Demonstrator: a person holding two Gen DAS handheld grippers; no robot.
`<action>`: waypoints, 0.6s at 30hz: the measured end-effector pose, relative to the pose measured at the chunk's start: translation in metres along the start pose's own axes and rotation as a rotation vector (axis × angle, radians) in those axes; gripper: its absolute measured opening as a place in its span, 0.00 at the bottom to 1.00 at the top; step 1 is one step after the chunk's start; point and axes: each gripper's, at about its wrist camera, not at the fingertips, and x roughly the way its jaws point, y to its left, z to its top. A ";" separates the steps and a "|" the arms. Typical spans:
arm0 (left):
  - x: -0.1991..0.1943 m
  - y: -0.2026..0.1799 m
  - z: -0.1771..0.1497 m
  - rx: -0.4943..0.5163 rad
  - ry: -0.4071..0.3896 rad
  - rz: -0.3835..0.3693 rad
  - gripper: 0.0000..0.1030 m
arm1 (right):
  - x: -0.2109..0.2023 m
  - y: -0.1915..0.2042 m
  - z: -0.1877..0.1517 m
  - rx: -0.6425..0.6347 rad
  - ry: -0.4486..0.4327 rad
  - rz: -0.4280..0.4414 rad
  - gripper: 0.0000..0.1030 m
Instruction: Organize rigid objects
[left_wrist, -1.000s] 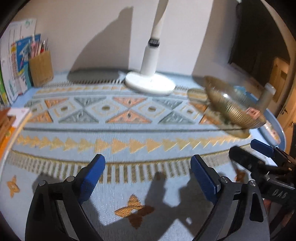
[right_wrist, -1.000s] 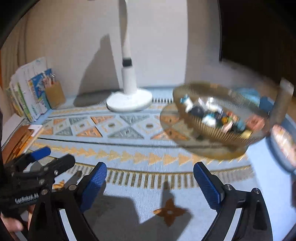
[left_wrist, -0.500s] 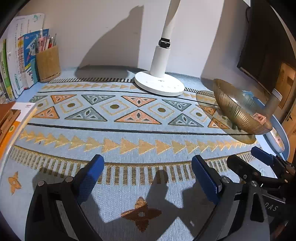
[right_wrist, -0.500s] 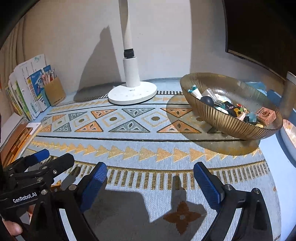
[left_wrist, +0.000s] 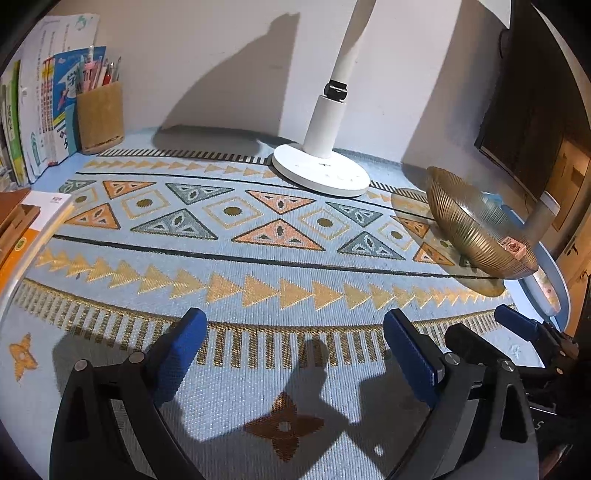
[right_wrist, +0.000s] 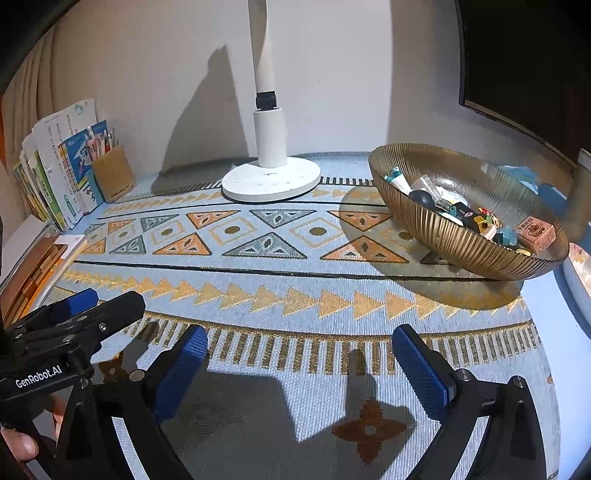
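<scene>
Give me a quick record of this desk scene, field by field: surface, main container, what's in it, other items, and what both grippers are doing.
surface: patterned blue mat
container: gold ribbed bowl, right side of mat
contents: small mixed items, including a pink box
lamp: white lamp base at the back
back left: pen holder beside books
left hand-held gripper: open, empty, over the mat
right hand-held gripper: open, empty, over the mat

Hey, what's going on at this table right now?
A person holds a gripper in each hand above a patterned cloth, and neither one grips anything. The left gripper and right gripper are both open. A gold bowl full of small items, including a pink box, sits to the right. A white lamp stands at the back and a pen holder on the left.
</scene>
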 end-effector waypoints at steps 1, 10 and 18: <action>0.000 0.000 0.000 -0.001 0.001 0.000 0.93 | 0.000 0.000 0.000 0.001 0.001 0.000 0.97; 0.000 0.001 0.000 -0.009 0.003 -0.008 0.93 | 0.002 -0.003 0.001 0.004 0.012 0.003 0.97; 0.001 0.000 0.000 -0.010 0.004 -0.015 0.94 | 0.006 -0.003 0.001 -0.001 0.034 0.000 0.98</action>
